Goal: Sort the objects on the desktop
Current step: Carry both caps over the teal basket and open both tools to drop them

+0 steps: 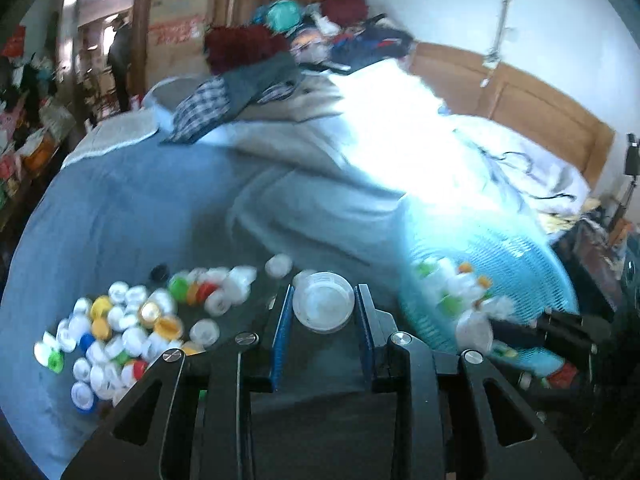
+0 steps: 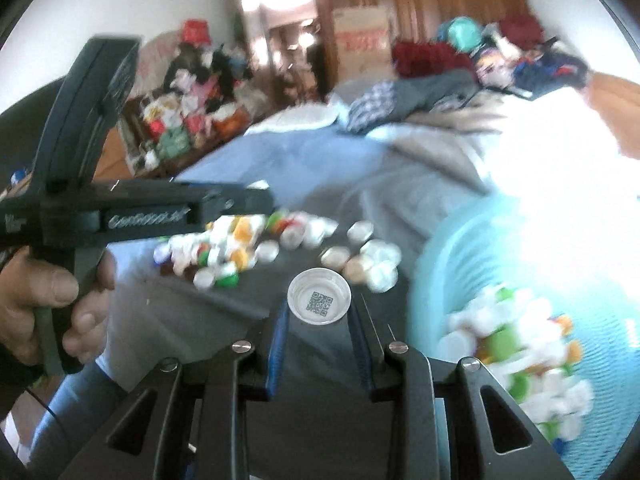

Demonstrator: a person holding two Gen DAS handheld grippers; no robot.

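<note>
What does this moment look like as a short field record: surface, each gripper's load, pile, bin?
surface: blue-grey bedspread
left gripper: shut on white cap, open side up
right gripper: shut on QR-code cap
loose caps: mixed white, yellow, green, red pile, left of grippers
basket: light blue mesh, right side, already holds caps
sharpness: motion-blurred

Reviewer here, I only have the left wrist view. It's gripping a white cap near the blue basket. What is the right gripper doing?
Observer: The right gripper also holds a white cap, open side up.
Operator: Anything distinctive about that cap?
Observer: A QR code is printed inside it.
Operator: Can you see the person at all?
Observer: Yes, the right wrist view shows the hand wrapped around the left gripper's handle, above the pile of caps.
</note>
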